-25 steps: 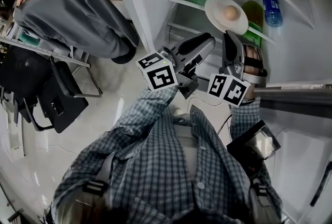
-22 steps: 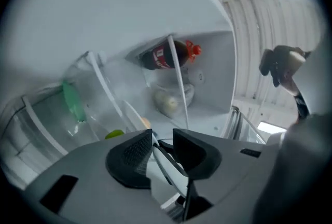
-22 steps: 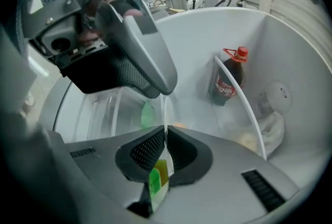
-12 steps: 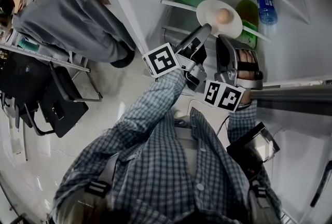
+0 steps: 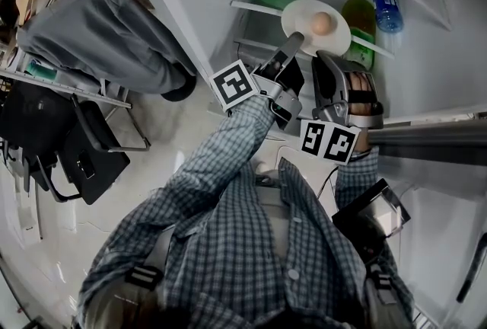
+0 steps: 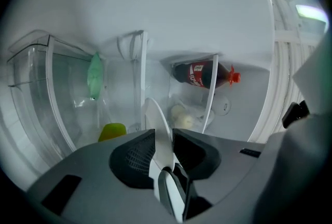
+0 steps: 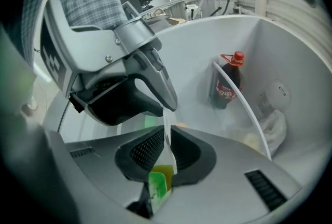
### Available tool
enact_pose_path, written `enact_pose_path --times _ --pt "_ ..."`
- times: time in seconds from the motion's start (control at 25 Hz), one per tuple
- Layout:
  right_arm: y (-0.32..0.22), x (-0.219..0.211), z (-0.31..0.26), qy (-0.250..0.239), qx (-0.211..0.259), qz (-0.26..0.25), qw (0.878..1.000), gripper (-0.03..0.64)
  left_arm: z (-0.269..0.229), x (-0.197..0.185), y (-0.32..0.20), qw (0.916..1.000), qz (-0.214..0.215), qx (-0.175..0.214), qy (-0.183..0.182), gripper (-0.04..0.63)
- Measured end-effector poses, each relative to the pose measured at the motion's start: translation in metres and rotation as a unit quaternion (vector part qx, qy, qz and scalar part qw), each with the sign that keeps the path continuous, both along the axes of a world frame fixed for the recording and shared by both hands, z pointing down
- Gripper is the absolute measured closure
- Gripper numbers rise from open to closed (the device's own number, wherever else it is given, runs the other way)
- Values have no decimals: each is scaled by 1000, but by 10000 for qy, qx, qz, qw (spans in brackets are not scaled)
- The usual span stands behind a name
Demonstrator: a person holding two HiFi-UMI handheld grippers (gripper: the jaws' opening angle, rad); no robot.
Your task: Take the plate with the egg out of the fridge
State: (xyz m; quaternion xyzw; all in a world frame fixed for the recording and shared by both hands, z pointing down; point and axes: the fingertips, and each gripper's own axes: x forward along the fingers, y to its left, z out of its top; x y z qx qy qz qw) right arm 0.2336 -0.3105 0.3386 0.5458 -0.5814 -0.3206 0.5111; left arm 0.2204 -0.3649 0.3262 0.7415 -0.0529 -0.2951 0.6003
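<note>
A white plate (image 5: 304, 15) with a brown egg (image 5: 322, 24) on it is held level in front of the fridge shelf (image 5: 251, 6). My right gripper (image 5: 329, 57) is shut on the plate's near rim. In the right gripper view its pads pinch the plate (image 7: 165, 120) edge-on. My left gripper (image 5: 291, 42) reaches the plate's left rim. In the left gripper view the plate (image 6: 153, 114) stands between the wide jaws of the left gripper (image 6: 161, 137), and no squeeze shows.
Inside the fridge are a cola bottle (image 6: 202, 73), a green bag (image 6: 95, 75), a blue bottle (image 5: 386, 4) and green bottles (image 5: 358, 11). A seated person in grey (image 5: 99, 23) and a black chair (image 5: 84, 145) are at the left on the floor.
My left gripper has risen from below the plate to its left rim, and the rim now sits between its jaws. The right gripper has kept its hold on the plate.
</note>
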Motion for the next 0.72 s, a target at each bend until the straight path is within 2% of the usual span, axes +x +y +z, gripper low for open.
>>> enact_pose_path --times 0.12,0.2,0.24,0.28,0.32,0.36,0.4,0.44,0.48,0.6,0.64,0.68,0.72 --pt "5 6 -4 -649 -25 282 9975 560 1 -1 -1 10000 -22 -38 -7 490" --pt "11 12 -9 -1478 28 500 9877 532 2 -2 -1 10000 -33 -83 22 491" --pt "14 16 -12 -2079 95 600 9763 527 2 -2 -1 9999 -38 -98 38 492" --pt "17 21 -15 -2796 181 709 9573 526 2 -2 -2 9999 -43 -105 51 494" --pt "19 28 -16 -3591 280 832 9291 526 3 -2 -2 9999 -47 -109 57 494" --pt "22 36 -16 -4407 381 960 8917 526 3 -2 -2 9999 -48 -110 56 494" --pt "26 45 -15 -5194 470 1067 8465 526 3 -2 -2 9999 -46 -106 49 494" --pt "28 52 -13 -5925 542 1136 7956 526 3 -2 -2 9999 -41 -100 44 494" --pt "29 58 -13 -6601 601 1160 7398 526 3 -2 -2 9999 -36 -97 42 494" --pt "25 70 -14 -8208 770 1030 5566 526 2 -3 -2 9999 -34 -106 67 494" --pt "23 74 -14 -8514 818 969 5089 526 2 -2 -1 9999 -33 -109 73 494" --pt "21 78 -13 -8699 848 934 4769 526 3 -2 -1 9999 -30 -111 69 495" --pt "18 82 -11 -8802 860 925 4574 526 3 -2 -1 9999 -27 -111 60 495"
